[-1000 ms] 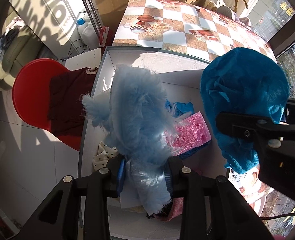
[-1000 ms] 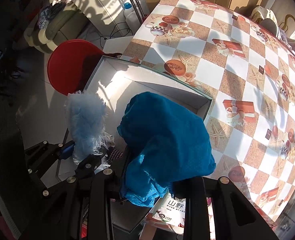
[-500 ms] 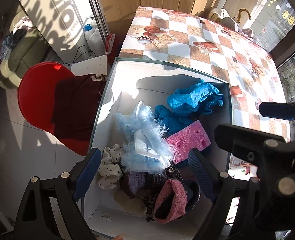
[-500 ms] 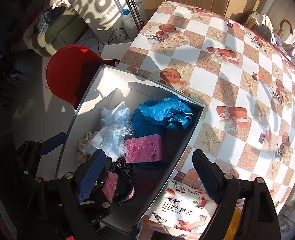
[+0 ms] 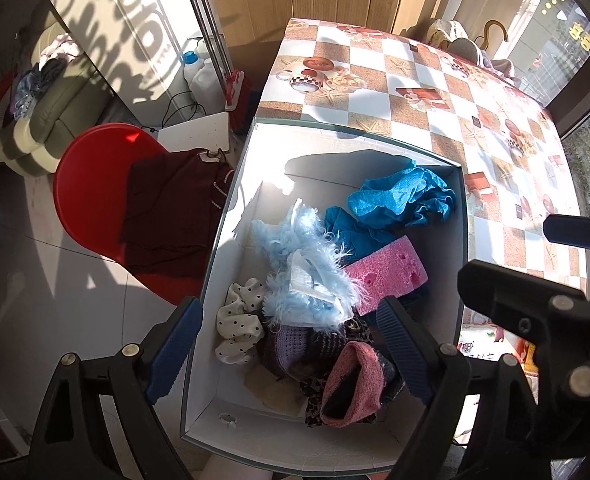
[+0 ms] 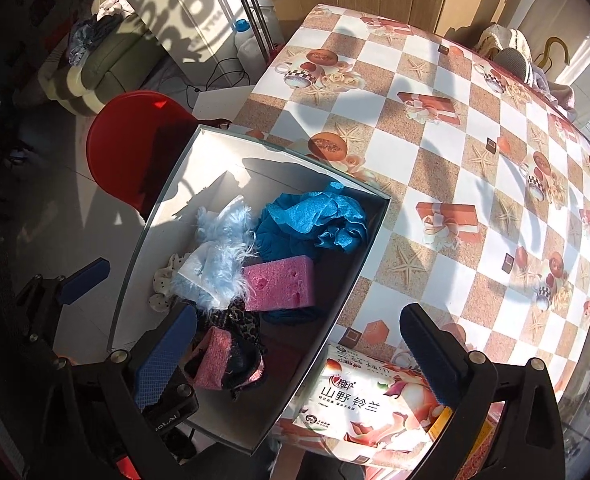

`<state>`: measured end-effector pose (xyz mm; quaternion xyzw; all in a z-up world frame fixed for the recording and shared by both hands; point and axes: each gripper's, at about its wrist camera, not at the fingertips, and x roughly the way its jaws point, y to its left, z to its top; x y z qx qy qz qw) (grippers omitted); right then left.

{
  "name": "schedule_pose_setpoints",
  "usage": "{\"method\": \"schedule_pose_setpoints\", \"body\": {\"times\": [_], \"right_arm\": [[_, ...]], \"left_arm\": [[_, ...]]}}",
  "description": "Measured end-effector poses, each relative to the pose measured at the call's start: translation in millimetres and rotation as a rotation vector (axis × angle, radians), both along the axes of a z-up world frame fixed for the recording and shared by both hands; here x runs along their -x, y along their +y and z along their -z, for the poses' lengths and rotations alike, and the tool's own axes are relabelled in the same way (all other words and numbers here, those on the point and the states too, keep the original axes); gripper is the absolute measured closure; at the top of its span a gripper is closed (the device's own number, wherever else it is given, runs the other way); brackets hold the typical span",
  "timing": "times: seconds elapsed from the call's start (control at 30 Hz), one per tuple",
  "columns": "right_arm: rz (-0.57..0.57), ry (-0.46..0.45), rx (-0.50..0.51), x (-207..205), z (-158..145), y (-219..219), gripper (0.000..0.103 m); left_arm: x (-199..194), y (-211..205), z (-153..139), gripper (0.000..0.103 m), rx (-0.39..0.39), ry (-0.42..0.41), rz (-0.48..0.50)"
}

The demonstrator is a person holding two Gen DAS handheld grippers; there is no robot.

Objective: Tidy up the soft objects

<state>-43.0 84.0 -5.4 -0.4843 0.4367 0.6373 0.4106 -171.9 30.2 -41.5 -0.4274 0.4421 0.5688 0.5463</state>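
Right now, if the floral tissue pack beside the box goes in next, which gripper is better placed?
Right. The right gripper, jaws wide and empty, hangs almost directly over the floral tissue pack. The left gripper, also open, sits over the white box, further from the pack.

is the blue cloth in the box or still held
In the box. The blue cloth lies crumpled against the box's far wall; the right gripper stands open above, empty.

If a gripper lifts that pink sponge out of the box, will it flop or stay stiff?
The pink sponge probably keeps its block shape, since its edges look straight, unlike the crumpled blue cloth beside it. Its pitted foam suggests it is light and would dent under the pads. Lying on loose fabric in the box, it may shift when pushed.
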Motion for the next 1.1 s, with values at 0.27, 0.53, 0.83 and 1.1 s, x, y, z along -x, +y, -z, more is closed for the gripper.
{"method": "schedule_pose_setpoints", "body": {"times": [0.27,0.53,0.83,1.1], "right_arm": [[0.012,-0.01,0.014,-2,2,-16,0.0],[0.035,-0.007,0.021,-4,3,-28,0.0],[0.072,-0.009,0.012,-5,0,-39,0.0],[0.103,-0.014,0.005,-5,0,-43,0.0]], "left_arm": [[-3,-15,-5,0.012,-0.01,0.022,0.03],[-1,-25,-4,0.012,-0.002,0.018,0.052],[-1,-29,-3,0.012,-0.006,0.023,0.083],[10,-32,-5,0.012,-0.027,-0.029,0.074]]}}
